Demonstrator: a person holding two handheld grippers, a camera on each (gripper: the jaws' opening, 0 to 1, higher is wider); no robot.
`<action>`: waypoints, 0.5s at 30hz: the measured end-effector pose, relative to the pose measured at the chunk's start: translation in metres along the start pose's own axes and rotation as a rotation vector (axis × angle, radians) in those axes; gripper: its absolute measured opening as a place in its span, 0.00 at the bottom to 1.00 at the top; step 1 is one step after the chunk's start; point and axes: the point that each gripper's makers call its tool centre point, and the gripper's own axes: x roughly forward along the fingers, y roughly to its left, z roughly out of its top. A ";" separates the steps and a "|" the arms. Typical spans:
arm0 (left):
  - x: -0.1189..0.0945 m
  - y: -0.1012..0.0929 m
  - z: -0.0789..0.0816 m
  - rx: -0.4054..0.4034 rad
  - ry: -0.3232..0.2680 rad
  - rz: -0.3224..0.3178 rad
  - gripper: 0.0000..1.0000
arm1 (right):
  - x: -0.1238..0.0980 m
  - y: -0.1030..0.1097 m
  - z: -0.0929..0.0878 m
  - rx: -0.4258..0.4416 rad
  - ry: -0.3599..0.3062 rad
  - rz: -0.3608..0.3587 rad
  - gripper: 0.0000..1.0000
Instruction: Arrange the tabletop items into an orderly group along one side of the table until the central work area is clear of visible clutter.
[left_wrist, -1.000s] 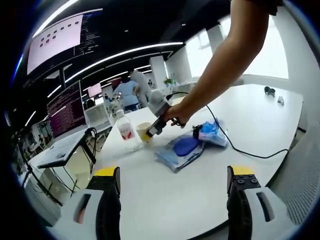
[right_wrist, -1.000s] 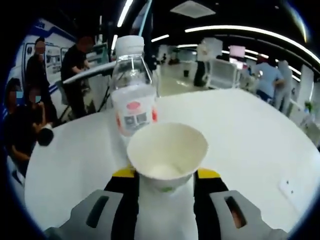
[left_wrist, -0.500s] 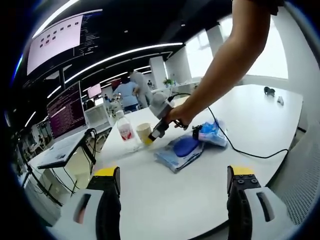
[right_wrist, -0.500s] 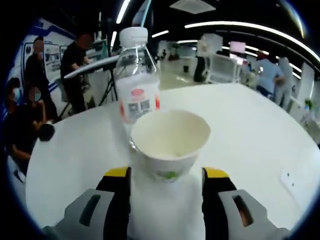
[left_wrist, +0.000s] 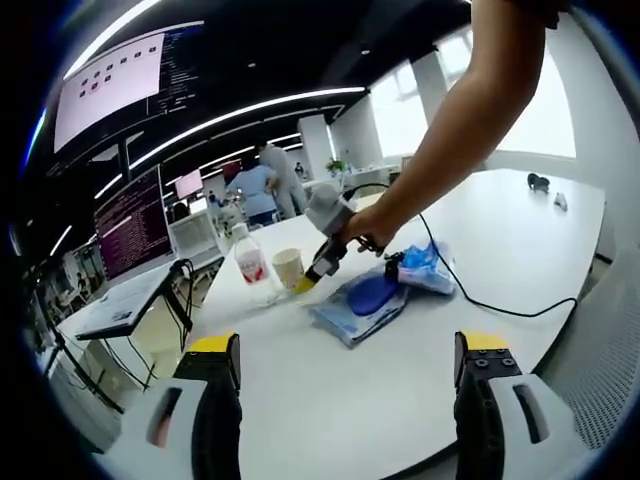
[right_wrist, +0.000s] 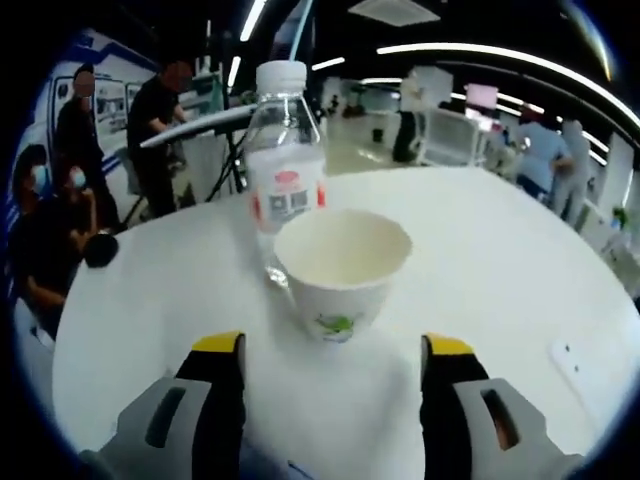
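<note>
A white paper cup (right_wrist: 342, 269) stands upright on the round white table (right_wrist: 500, 280), right beside a clear water bottle (right_wrist: 285, 180) with a red label. My right gripper (right_wrist: 335, 350) is open just short of the cup, with nothing between its jaws. From the left gripper view, cup (left_wrist: 289, 268) and bottle (left_wrist: 252, 265) stand at the table's far left, and the right gripper (left_wrist: 308, 284) is held there by a person's hand. A blue cloth pile (left_wrist: 365, 298) and a blue-white packet (left_wrist: 422, 265) lie mid-table. My left gripper (left_wrist: 345, 400) hovers open over the near edge.
A black cable (left_wrist: 480, 300) runs across the table past the packet. Small dark items (left_wrist: 540, 182) sit at the far right edge. Desks with monitors (left_wrist: 130, 225) and people stand beyond the table. A small white object (right_wrist: 575, 360) lies right of the cup.
My right gripper has let go of the paper cup, opened and drawn back from it. The cup now stands free beside the bottle. The left gripper has stayed still.
</note>
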 end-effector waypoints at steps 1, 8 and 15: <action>0.000 0.000 0.000 -0.001 -0.002 0.001 0.88 | -0.004 0.001 -0.001 -0.014 0.006 -0.001 0.71; -0.001 -0.001 0.002 0.004 -0.010 -0.002 0.88 | -0.019 0.007 -0.013 -0.078 0.044 0.019 0.77; -0.002 -0.002 0.004 0.004 -0.023 -0.005 0.87 | -0.041 0.021 -0.025 -0.131 0.063 0.043 0.82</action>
